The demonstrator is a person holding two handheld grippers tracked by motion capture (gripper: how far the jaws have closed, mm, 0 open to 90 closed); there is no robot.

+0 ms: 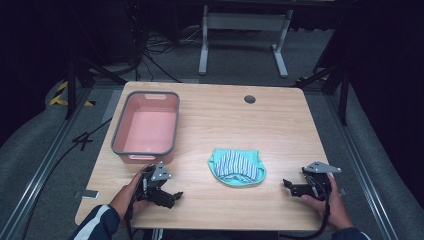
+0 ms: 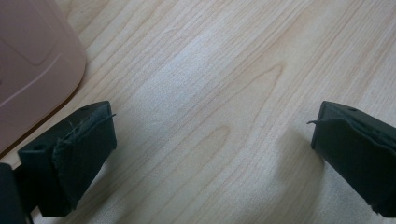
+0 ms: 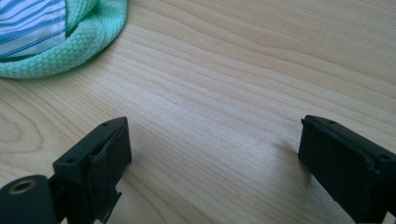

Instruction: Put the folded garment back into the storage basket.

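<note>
Both tongs wide, empty — resting on counter (image 1: 280,130).
Green-edged striped cloth (image 1: 237,167) between them looks soft, light — pinch its knitted rim.

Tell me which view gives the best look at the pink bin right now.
The high view: the pink bin shows whole there, grey rim, both handle slots and its bare inside, standing at the table's left side. The left gripper view catches just a rounded corner of its outer wall beside the left tongs, which stand open.
</note>
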